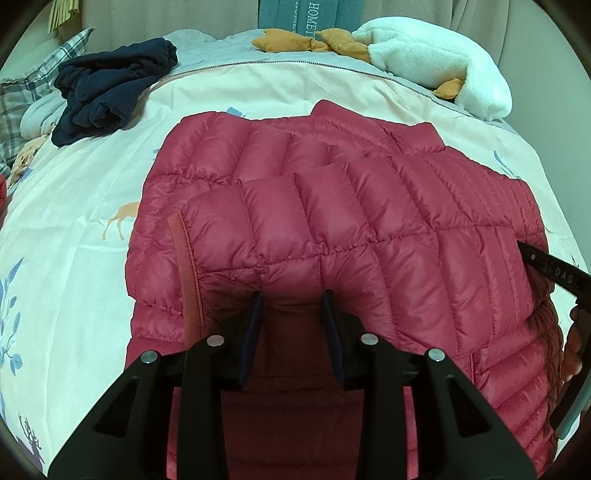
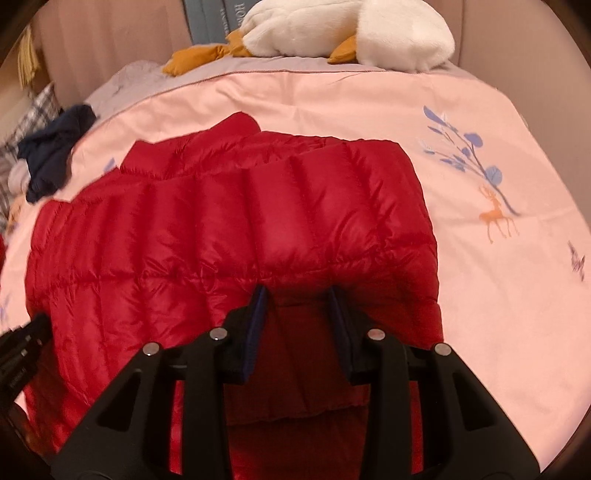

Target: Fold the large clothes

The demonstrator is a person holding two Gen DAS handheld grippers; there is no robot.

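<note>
Here my left tool (image 1: 291,299) and right tool (image 2: 298,293) point forward over the near edge of the red puffer jacket (image 1: 332,221) on the bed (image 1: 92,229). Both tools' jaws stand apart, straddling a puffed fold; I cannot tell whether they pinch it.

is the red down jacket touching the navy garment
Apart. The left wrist view shows bare duvet between the red down jacket and the navy garment.

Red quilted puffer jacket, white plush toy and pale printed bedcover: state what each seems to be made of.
Red quilted puffer jacket: likely thin nylon or polyester shell with lofty fill; slight sheen, stitched puffy channels.
White plush toy: fluffy synthetic pile, probably fleece; matte, fuzzy surface.
Pale printed bedcover: smooth woven fabric, perhaps cotton; matte, soft creases, printed deer and leaves.
</note>
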